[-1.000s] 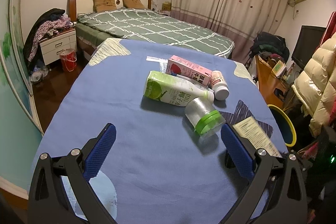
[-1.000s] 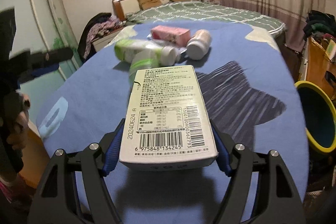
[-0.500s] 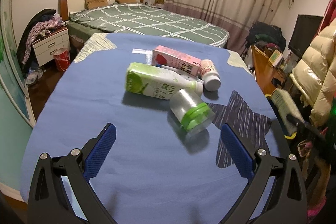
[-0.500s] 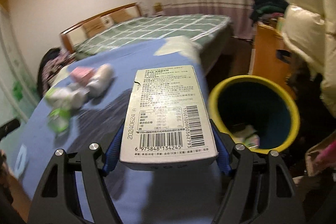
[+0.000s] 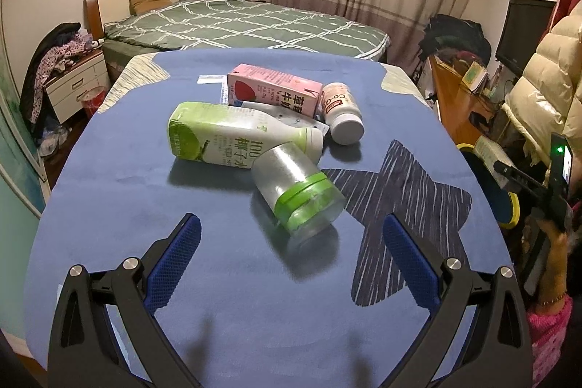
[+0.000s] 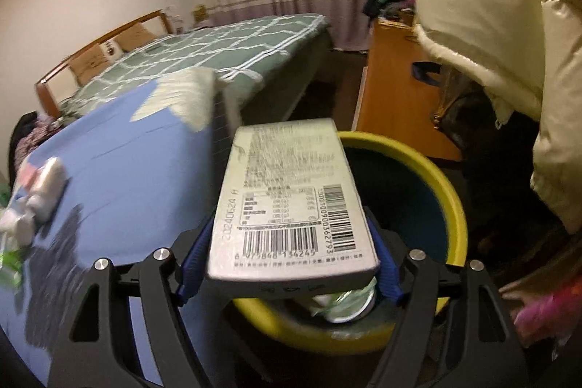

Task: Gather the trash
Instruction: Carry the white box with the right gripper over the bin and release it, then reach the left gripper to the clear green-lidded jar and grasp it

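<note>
Right gripper (image 6: 289, 273) clamped on carton (image 6: 291, 202), long axis fwd along fingers, far end over yellow-rimmed bin (image 6: 453, 202) just off table's right edge. Left gripper (image 5: 291, 260) wide, empty, clear jar (image 5: 296, 190) dead ahead mid-table w/ other trash

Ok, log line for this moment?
right gripper: shut on carton | above bin | left gripper: open, empty

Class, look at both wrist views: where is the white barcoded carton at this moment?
In the right wrist view the white barcoded carton is clamped in the right hand-held gripper, held over the yellow-rimmed bin, just right of the blue table edge.
</note>
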### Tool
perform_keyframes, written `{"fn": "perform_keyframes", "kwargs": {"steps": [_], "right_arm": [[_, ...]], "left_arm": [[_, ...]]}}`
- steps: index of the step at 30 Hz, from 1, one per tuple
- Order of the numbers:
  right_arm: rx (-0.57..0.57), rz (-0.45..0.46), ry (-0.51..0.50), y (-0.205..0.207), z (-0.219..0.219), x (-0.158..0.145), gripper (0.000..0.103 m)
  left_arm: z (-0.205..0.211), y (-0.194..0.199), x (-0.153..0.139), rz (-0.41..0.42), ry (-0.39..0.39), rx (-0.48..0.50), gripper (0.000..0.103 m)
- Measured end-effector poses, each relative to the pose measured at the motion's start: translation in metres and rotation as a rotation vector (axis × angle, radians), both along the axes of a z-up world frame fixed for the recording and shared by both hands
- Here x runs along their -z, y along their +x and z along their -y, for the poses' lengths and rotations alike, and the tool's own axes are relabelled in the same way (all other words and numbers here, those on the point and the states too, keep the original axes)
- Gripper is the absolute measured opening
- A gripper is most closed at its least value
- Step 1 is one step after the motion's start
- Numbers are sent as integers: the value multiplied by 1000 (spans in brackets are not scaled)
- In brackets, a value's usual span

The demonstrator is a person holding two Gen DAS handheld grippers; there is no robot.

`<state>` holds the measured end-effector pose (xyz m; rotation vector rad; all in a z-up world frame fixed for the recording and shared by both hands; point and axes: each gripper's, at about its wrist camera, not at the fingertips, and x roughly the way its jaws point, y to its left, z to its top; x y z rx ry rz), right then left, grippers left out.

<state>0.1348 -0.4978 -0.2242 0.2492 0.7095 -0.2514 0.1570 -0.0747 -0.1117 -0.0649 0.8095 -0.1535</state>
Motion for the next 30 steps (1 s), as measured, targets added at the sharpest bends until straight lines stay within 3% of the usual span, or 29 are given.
{"fn": "perform_keyframes", "kwargs": {"steps": [2, 19, 30], "right_arm": [[15, 5, 7, 5, 6, 0, 81], [21, 33, 25, -3, 5, -3, 81], [6, 39, 44, -4, 3, 0, 81]], "left_arm": [[1, 3, 1, -4, 2, -3, 98], [36, 20, 38, -96, -24, 82, 98], [74, 34, 56, -185, -134, 176, 98]]}}
